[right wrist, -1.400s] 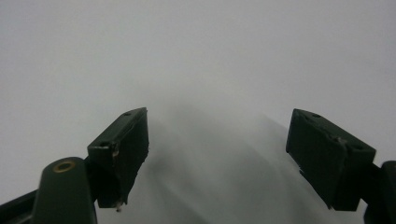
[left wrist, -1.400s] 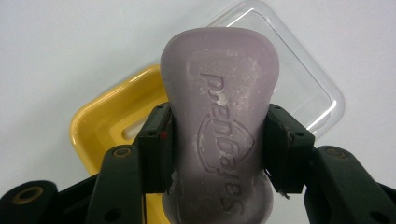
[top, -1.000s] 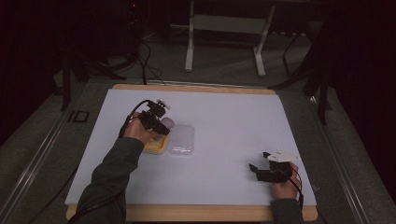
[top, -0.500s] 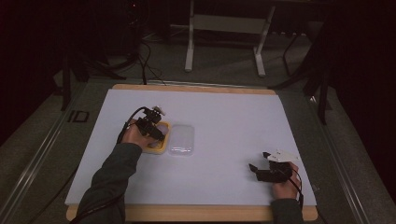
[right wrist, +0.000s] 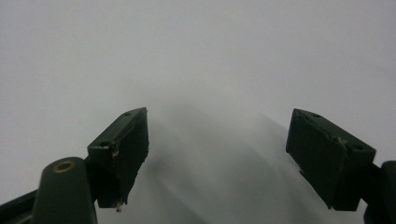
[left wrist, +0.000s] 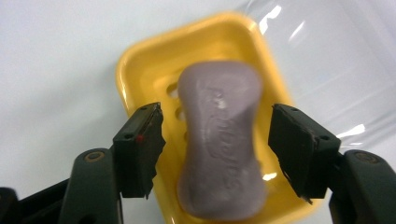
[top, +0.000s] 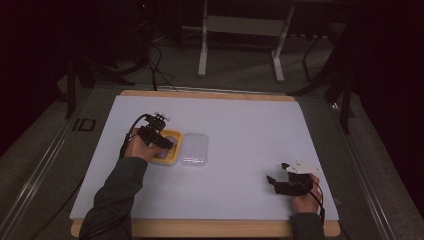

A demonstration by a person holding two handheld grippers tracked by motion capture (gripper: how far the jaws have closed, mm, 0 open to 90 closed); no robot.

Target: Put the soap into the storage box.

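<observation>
Legible markings, inventory:

1. Soap bar (left wrist: pixel 219 140), mauve, lying in the yellow soap dish (left wrist: pixel 140 60): a raised, embossed word runs lengthwise along its top face in the left gripper view. The lettering is blurred and cannot be made out.

2. Floor mat (top: pixel 60 145) left of the worktop (top: pixel 250 125), high view: a light mark that looks like the letters "ID" (top: pixel 83 124), seen at a slant. The reading is uncertain at this size.

3. No other text, brand, number or sign can be read, whether on the dish, the clear lid (top: pixel 194 150) beside it or the worktop.
</observation>
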